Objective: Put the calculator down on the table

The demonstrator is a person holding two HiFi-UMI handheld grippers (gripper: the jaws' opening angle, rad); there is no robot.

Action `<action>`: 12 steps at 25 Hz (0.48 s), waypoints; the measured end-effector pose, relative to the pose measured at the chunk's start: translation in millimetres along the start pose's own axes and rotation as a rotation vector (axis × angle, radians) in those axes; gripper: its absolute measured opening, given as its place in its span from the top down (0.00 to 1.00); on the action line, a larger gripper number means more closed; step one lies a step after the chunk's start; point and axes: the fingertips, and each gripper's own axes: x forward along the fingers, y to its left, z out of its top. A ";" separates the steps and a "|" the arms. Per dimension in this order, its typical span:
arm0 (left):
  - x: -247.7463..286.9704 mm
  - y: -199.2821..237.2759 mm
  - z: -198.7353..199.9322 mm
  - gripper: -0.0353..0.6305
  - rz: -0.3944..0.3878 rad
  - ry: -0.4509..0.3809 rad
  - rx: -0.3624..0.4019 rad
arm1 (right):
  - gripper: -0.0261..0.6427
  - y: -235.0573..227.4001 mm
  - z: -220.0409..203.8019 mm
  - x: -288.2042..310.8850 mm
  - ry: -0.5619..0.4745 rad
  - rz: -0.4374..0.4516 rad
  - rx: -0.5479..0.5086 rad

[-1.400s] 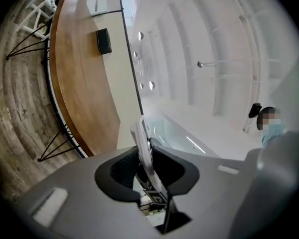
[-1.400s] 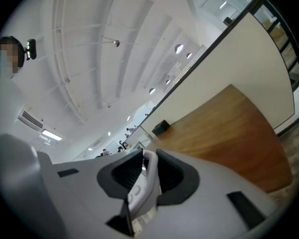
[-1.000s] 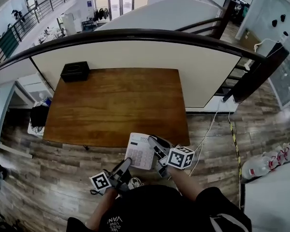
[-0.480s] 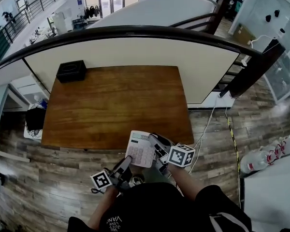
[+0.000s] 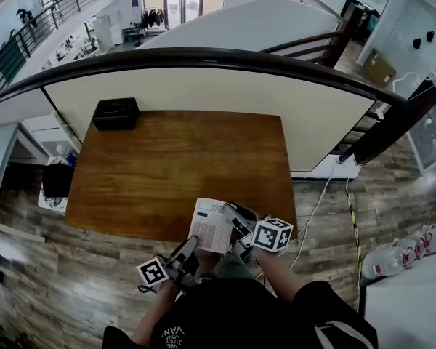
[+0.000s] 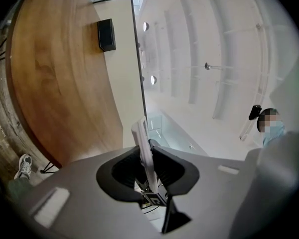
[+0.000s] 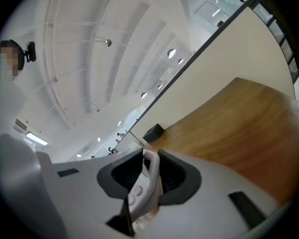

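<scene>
Noted black rectangular box (image 5: 115,113) at far-left corner of brown wooden table (image 5: 174,166); contents not discernible. Found white rectangular calculator (image 5: 211,226) held over table's near edge, keys up, long axis running away from person. Confirmed left gripper (image 5: 191,243) and right gripper (image 5: 231,213) clamped on its opposite edges

Left gripper (image 5: 190,246) and right gripper (image 5: 231,214) near, side by side; jaws of each clamped on calculator (image 5: 209,225); forearms tucked in.
</scene>
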 end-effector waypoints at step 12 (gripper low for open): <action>97.8 27.9 53.4 0.83 0.011 0.004 0.017 | 0.84 -68.2 71.0 62.5 0.150 0.002 -0.165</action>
